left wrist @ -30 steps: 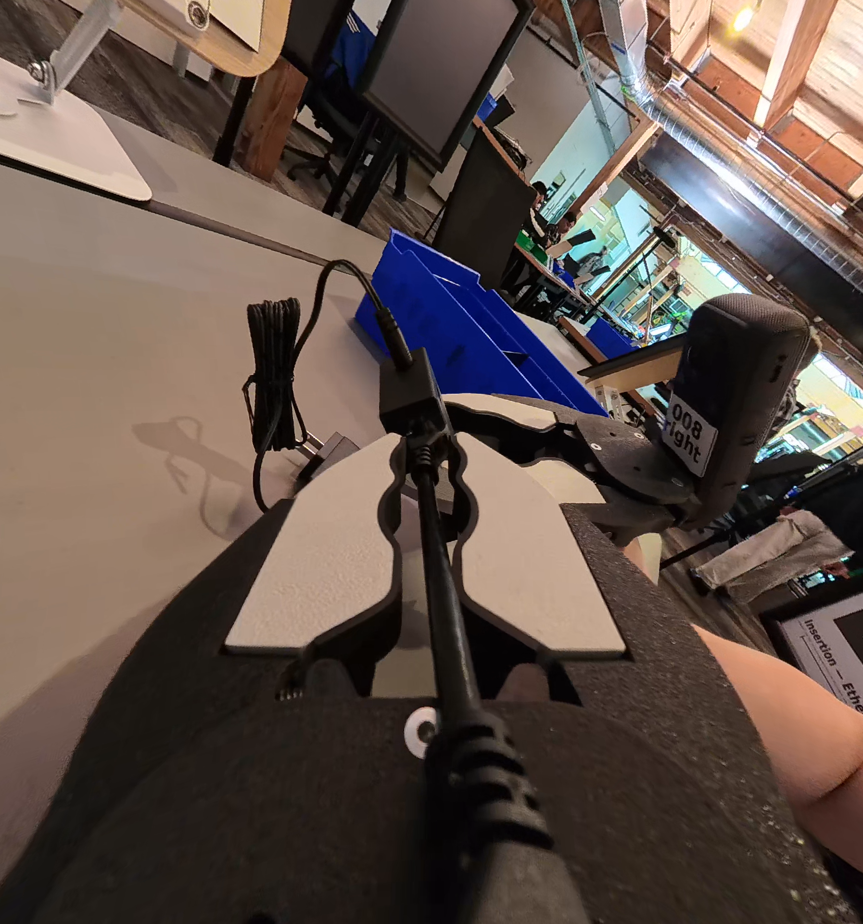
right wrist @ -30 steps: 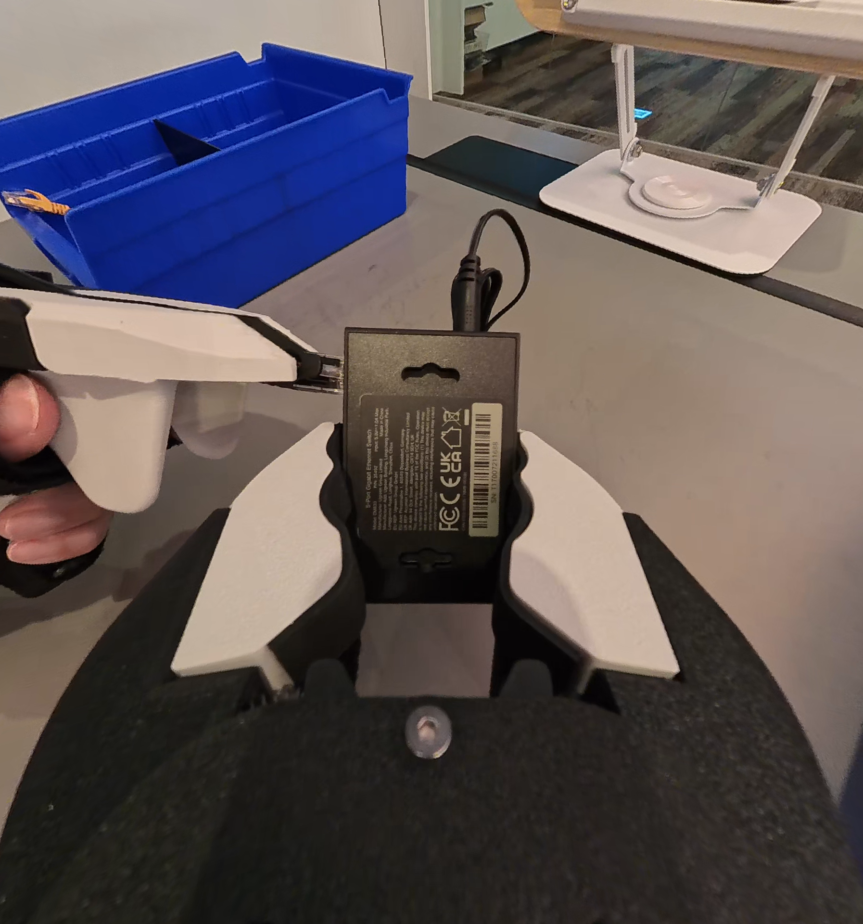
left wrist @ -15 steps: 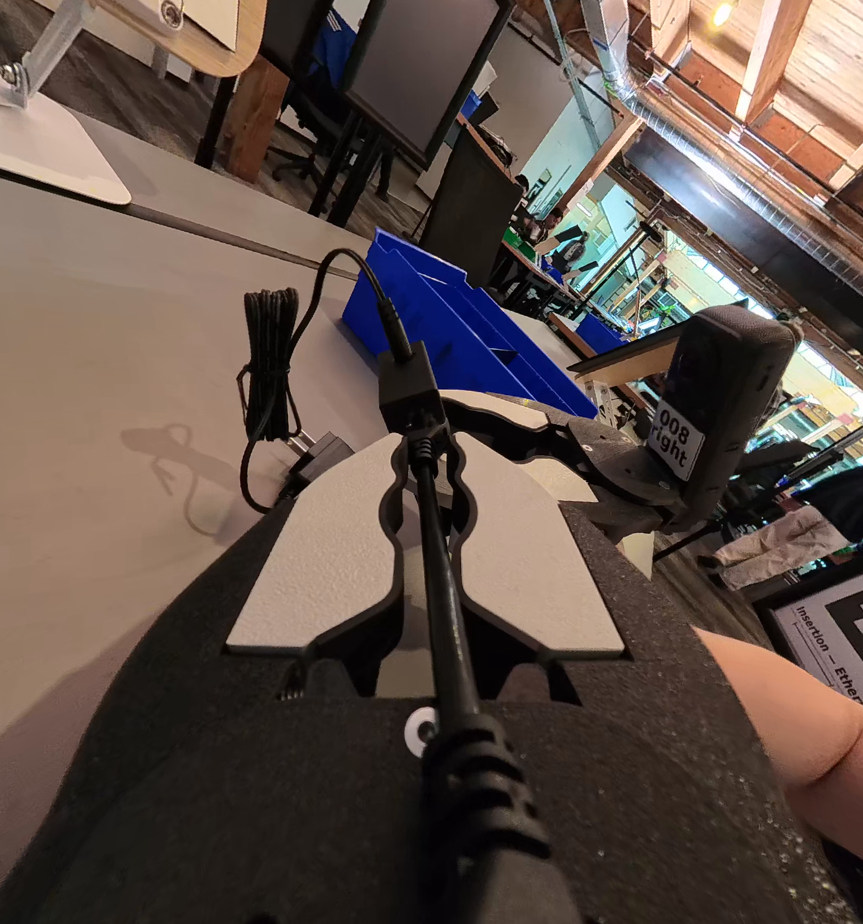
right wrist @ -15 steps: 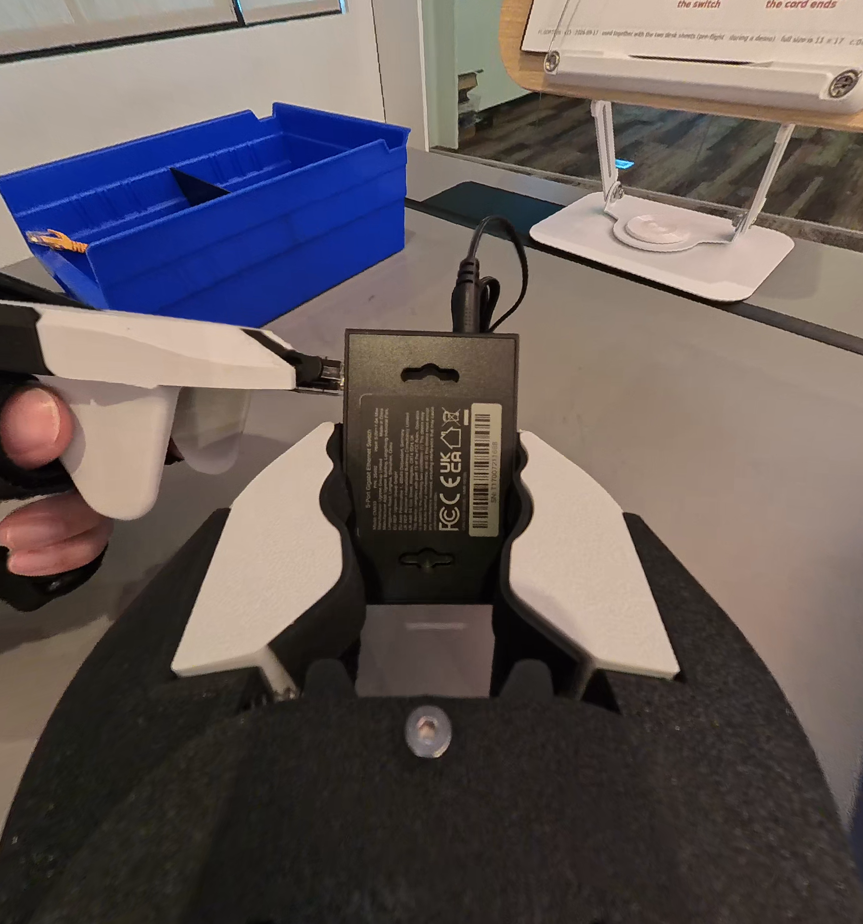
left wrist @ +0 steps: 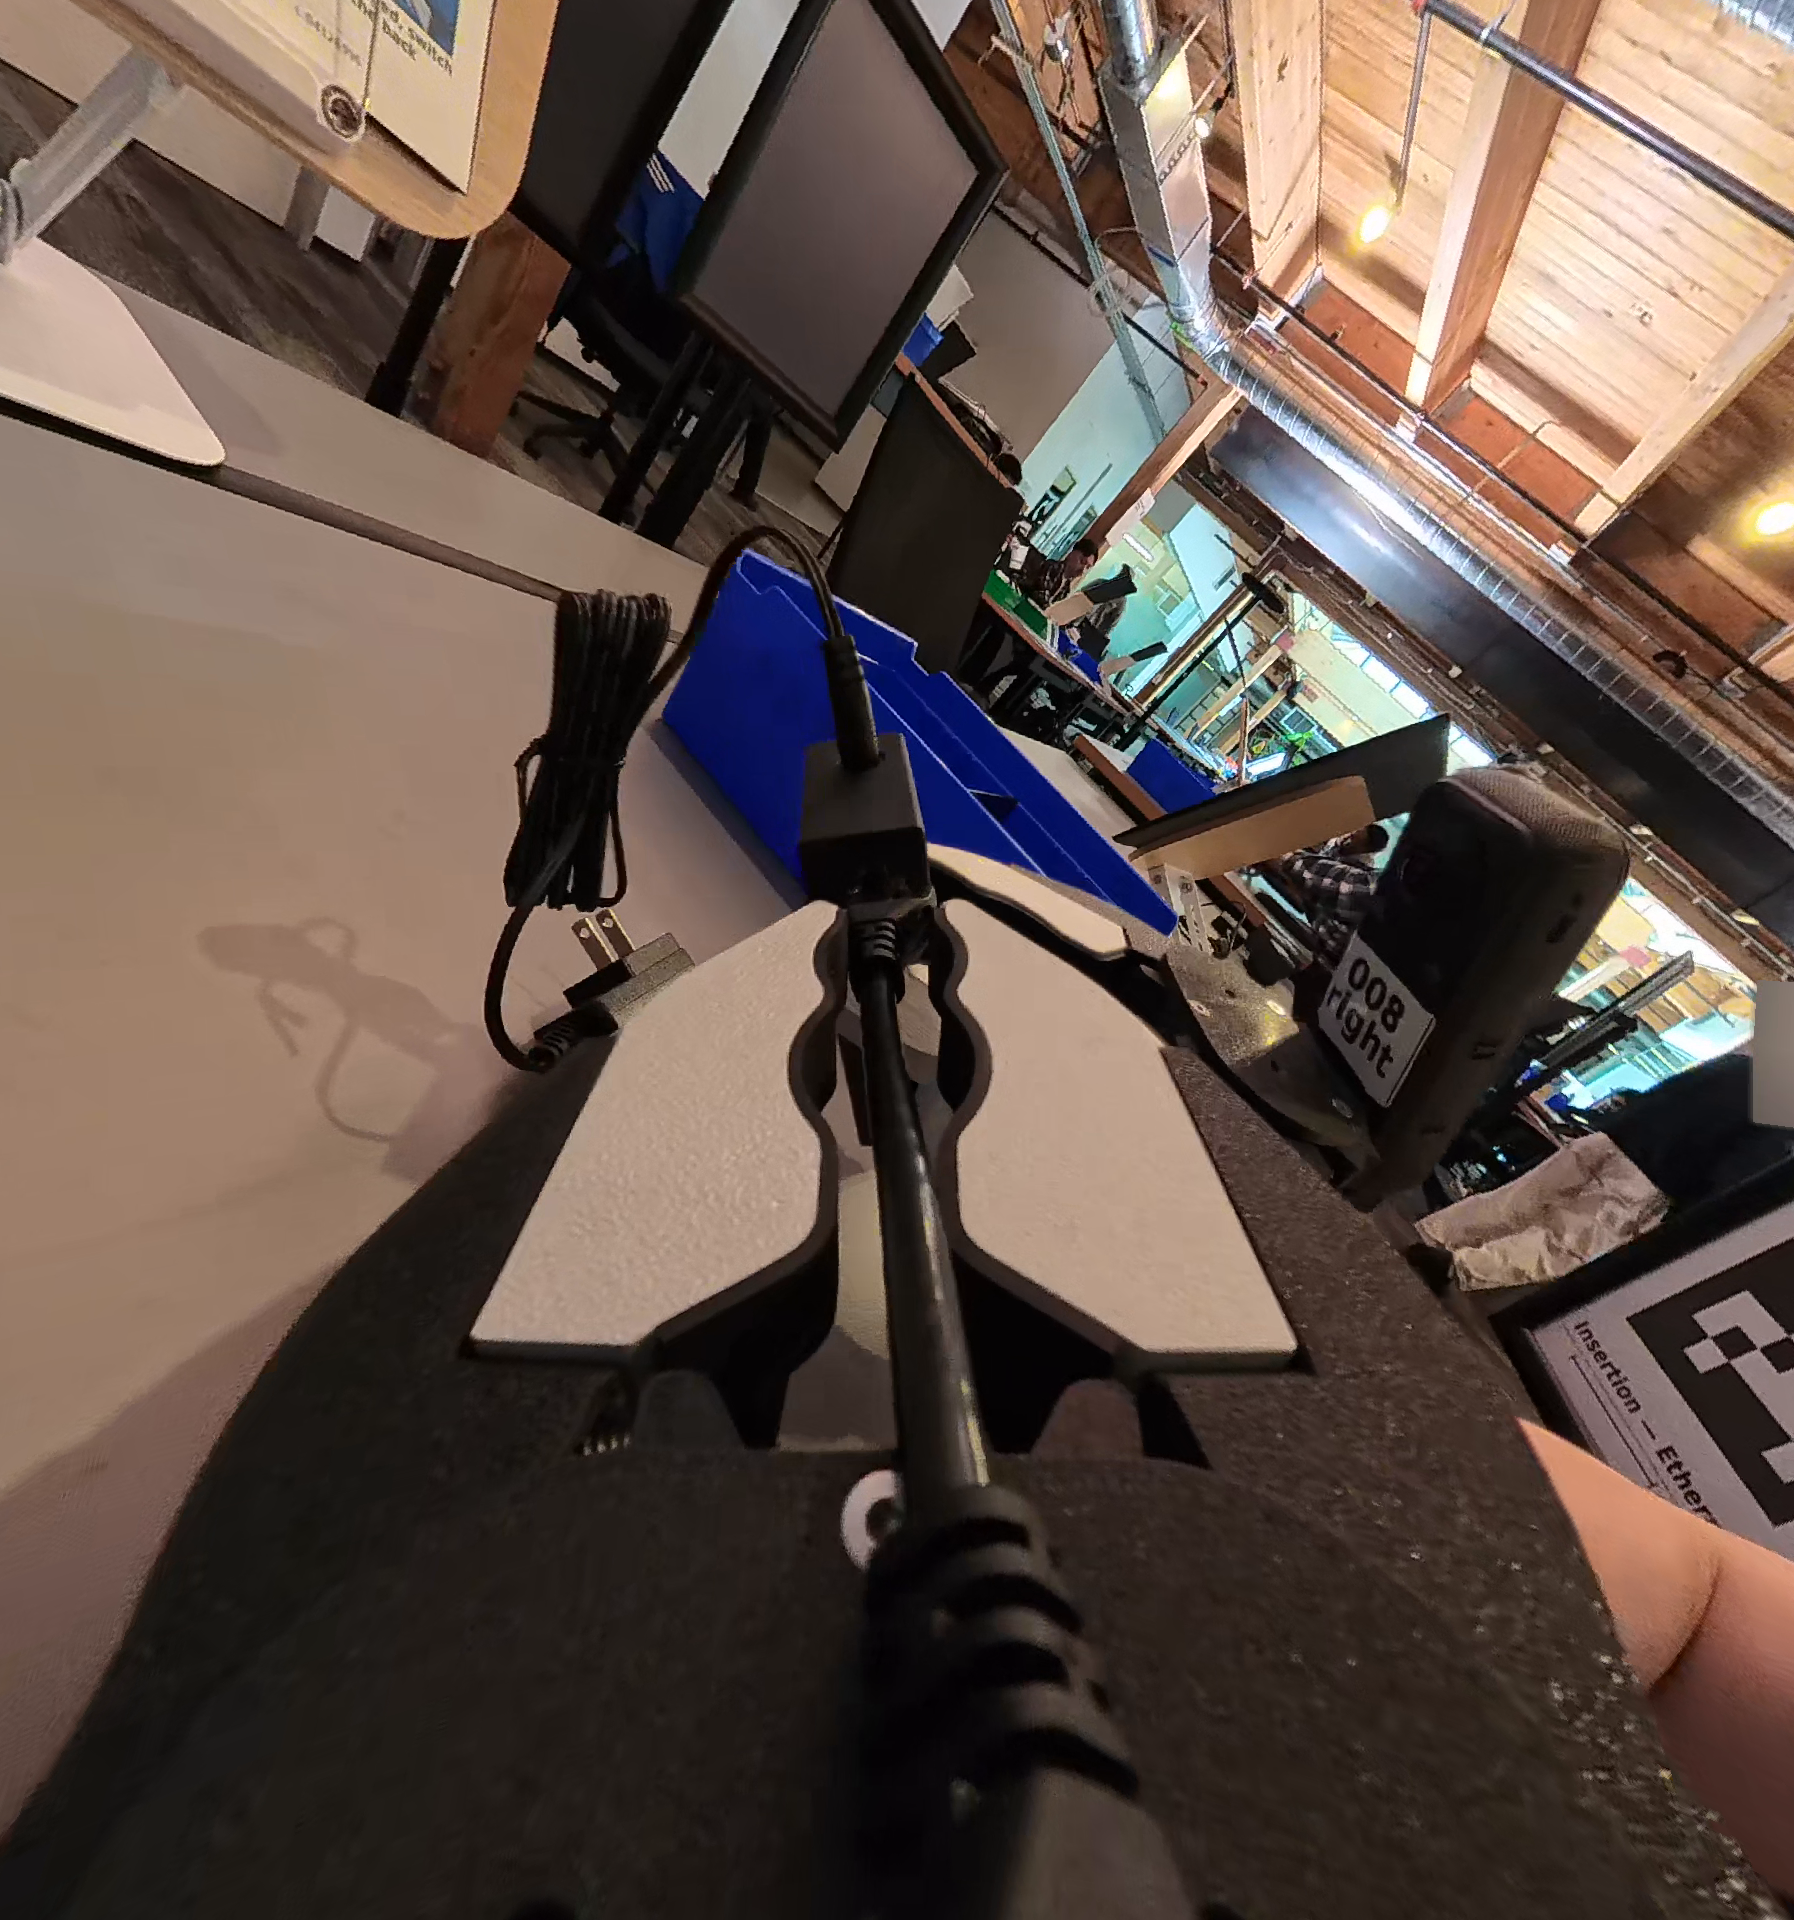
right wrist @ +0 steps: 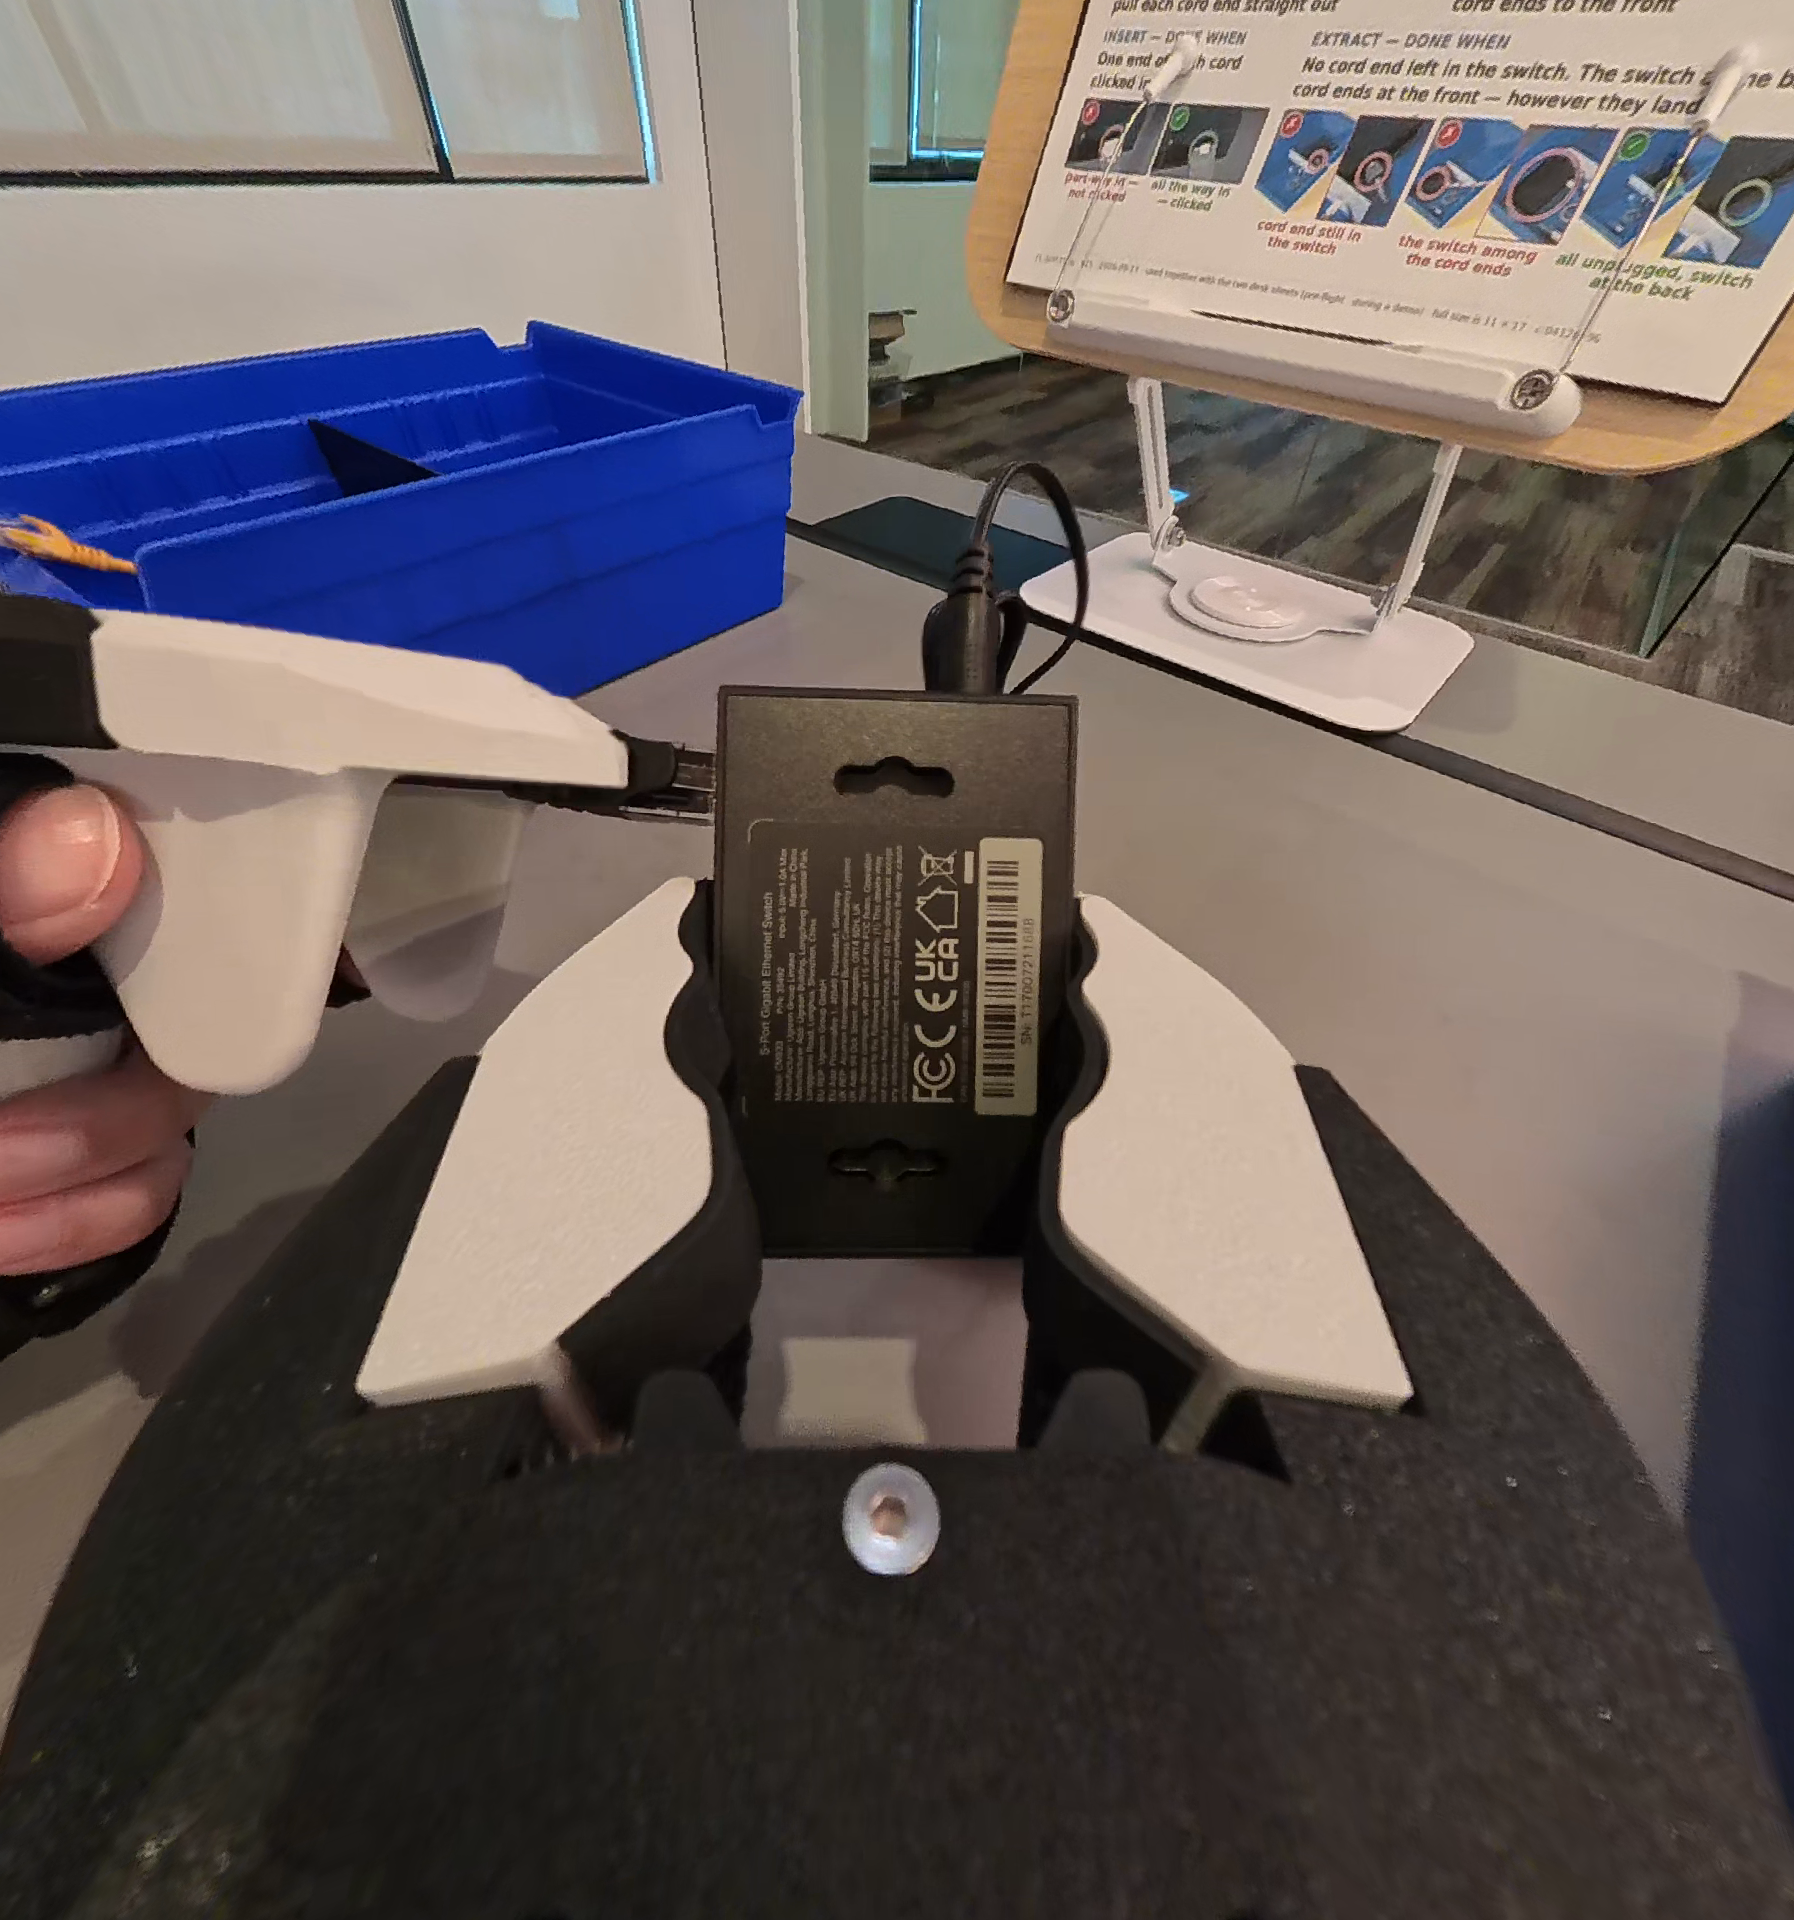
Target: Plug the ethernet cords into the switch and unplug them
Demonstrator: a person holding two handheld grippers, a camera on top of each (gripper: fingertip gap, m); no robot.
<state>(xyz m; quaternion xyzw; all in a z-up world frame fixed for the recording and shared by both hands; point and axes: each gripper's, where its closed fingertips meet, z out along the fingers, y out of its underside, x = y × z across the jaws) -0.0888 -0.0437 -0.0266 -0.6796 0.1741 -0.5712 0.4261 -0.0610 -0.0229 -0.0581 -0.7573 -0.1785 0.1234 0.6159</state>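
My right gripper (right wrist: 888, 977) is shut on the black ethernet switch (right wrist: 893, 966), held label side up above the grey table (right wrist: 1444, 935). My left gripper (left wrist: 885, 930) is shut on the plug end of a black ethernet cord (left wrist: 908, 1153), and the plug sits in a port on the switch's edge (left wrist: 860, 821). In the right wrist view the left gripper (right wrist: 654, 774) comes in from the left, its plug (right wrist: 680, 779) in the switch's left side. The switch's black power cable (left wrist: 571, 769) hangs from its far end, bundled, with its wall plug (left wrist: 618, 961) on the table.
A blue divided bin (right wrist: 405, 499) stands at the back left with an orange cord end (right wrist: 36, 540) in it. A white stand (right wrist: 1257, 623) holding an instruction sheet (right wrist: 1423, 177) sits at the back right. A tag card (left wrist: 1724, 1392) lies at the right.
Both grippers and the switch have risen a little from the table together. The plug has stayed in the switch's port and both grasps are unchanged.
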